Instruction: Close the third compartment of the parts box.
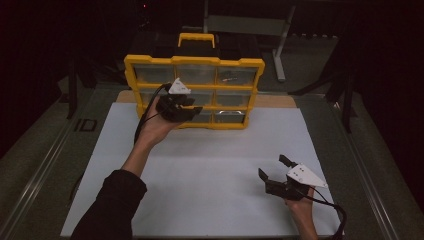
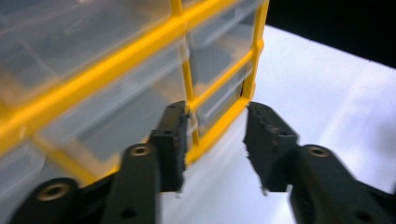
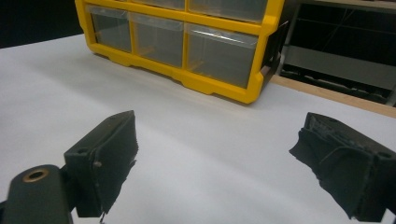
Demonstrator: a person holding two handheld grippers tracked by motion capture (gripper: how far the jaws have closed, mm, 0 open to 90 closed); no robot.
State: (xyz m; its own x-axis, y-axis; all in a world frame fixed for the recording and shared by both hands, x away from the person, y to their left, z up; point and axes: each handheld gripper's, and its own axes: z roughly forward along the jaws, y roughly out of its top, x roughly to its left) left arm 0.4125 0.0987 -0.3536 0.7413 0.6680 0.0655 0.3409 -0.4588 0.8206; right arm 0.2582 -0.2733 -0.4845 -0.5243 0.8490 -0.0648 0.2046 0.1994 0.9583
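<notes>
At the organizer's bottom row: left hand-held gripper point(image 2: 215, 140), jaws apart.
Right hand-held gripper point(image 1: 274, 169): apart, idle.
Drawer organizer point(image 1: 195, 92): stiff, slick plastic; pinch a drawer's front lip.

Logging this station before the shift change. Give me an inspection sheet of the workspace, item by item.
Surface: white sheet on the table, bare across its middle.
Job's things: yellow drawer cabinet upright at the far edge, clear drawers shut; a small item lies in the top right drawer, too small to identify.
Clutter: nothing seen.
Grippers: left gripper open at the cabinet's lower left drawers, one jaw close against the yellow frame; right gripper open, holding nothing, low over the sheet's near right.
Cables: a black cable trails from the left gripper, another from the right.
Surroundings: dark; grey metal frame behind the cabinet.
</notes>
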